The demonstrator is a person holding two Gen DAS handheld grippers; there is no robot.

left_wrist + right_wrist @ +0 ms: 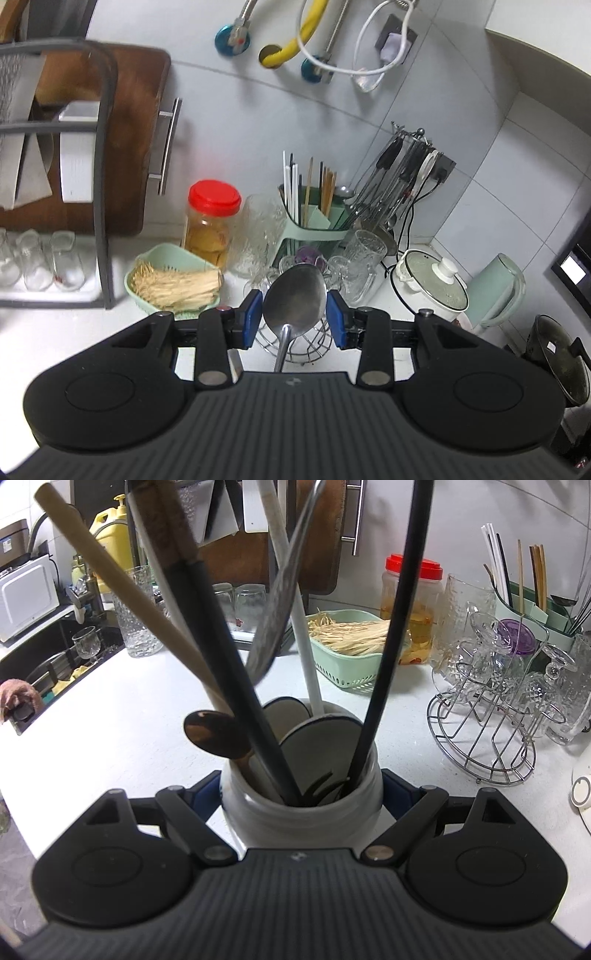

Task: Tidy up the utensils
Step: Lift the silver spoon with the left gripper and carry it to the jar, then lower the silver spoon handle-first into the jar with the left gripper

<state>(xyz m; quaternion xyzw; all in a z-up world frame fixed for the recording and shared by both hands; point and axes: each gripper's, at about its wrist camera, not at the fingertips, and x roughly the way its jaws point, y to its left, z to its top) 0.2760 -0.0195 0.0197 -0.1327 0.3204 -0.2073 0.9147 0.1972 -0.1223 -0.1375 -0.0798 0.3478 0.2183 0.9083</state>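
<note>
My left gripper (294, 314) is clamped on a steel spoon (293, 299), the blue pads pressing the two edges of the bowl while the handle runs back toward my palm, under the gripper body; I hold it by the bowl so the handle stays free to go down into a holder first. Ahead of that gripper and to its left sits a green basket (147, 266) of pale sticks, beyond it a jar with a red lid (214, 197), and straight ahead, past a wire glass rack (295, 347) just under the spoon, stands a green chopstick caddy (314, 221) with chopsticks upright in it. To the right of that hangs a carousel of black-handled tools (399, 173). My right gripper (301, 794) is closed around a white utensil crock (301, 812), its jaws standing fairly wide because the crock is broad; I judge I am steadying it on the counter (110, 716) so it does not tip as things are added. Out of it rise a wooden spoon (216, 734), a pale wooden handle (122, 587), black handles (391, 657) and a white one (303, 642), leaning outward against the rim. The spoon in my left gripper looks like the next piece to join them; where exactly the crock lies from my left gripper I cannot tell.
</note>
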